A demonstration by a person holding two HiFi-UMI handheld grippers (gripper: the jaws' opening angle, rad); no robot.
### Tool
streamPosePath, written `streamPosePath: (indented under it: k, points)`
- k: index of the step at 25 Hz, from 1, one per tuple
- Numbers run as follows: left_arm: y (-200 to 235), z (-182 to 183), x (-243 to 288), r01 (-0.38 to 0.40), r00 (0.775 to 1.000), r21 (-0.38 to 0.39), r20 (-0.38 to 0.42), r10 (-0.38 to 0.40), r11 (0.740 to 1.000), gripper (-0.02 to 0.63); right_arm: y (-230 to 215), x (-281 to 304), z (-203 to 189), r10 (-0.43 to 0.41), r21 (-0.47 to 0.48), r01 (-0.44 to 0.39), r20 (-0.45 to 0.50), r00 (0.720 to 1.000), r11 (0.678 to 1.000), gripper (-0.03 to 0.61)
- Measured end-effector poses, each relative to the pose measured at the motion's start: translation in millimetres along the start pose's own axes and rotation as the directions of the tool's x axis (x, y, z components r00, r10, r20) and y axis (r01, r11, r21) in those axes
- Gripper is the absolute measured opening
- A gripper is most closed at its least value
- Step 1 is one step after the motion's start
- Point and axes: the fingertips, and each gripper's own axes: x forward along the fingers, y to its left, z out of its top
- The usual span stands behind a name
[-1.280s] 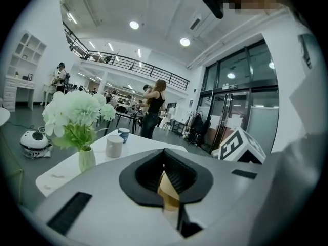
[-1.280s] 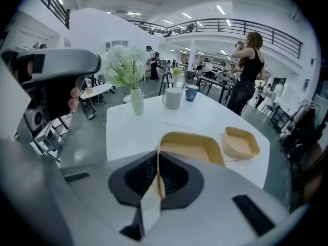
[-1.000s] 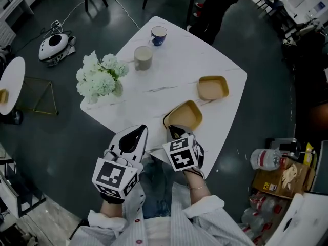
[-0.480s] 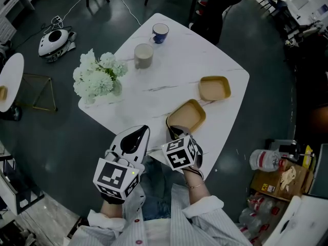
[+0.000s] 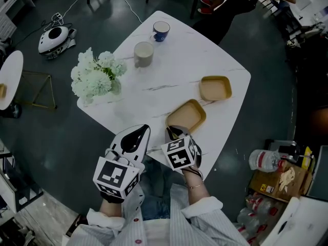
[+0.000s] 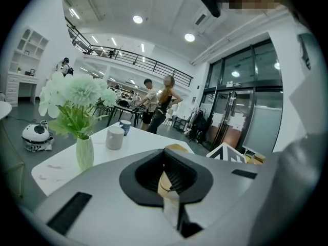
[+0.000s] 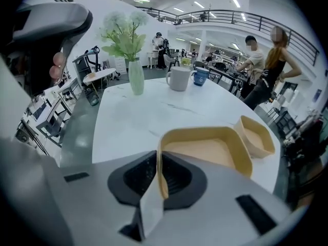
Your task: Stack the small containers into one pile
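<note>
Two shallow tan containers lie on the white marble table [image 5: 169, 60]. The near container [image 5: 185, 116] sits by the table's front edge, and the far container [image 5: 215, 88] rests a short way behind it to the right. My right gripper [image 5: 173, 133] is shut on the near container's [image 7: 205, 150] near rim, which runs between its jaws. Just beyond it, the right gripper view shows the far container [image 7: 254, 135]. My left gripper [image 5: 138, 135] hangs at the front edge, left of the near container, jaws shut on nothing. A sliver of tan shows past its jaws [image 6: 166, 183].
A vase of white flowers [image 5: 97, 76] stands at the table's left corner. A grey mug [image 5: 143, 54] and a blue cup [image 5: 160, 31] sit at the back. People stand far behind the table. Boxes and a jug [image 5: 264, 160] lie on the floor at right.
Only the head camera has drifted slightly. Both grippers and both containers stand where they were.
</note>
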Motion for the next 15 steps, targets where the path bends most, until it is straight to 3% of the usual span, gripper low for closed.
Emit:
streamPosePath:
  k: [10, 15]
  points:
    - [-11, 9, 14, 0.006, 1.000, 0.018, 0.009, -0.006, 1.000, 0.017, -4, -18, 14, 0.048, 0.047, -0.052, 0.088, 0.995, 0.998, 0.041]
    - [-23, 15, 27, 0.004, 1.000, 0.030, 0.019, -0.005, 1.000, 0.017, -29, -39, 23, 0.039, 0.079, -0.051, 0.149, 0.988, 0.996, 0.041]
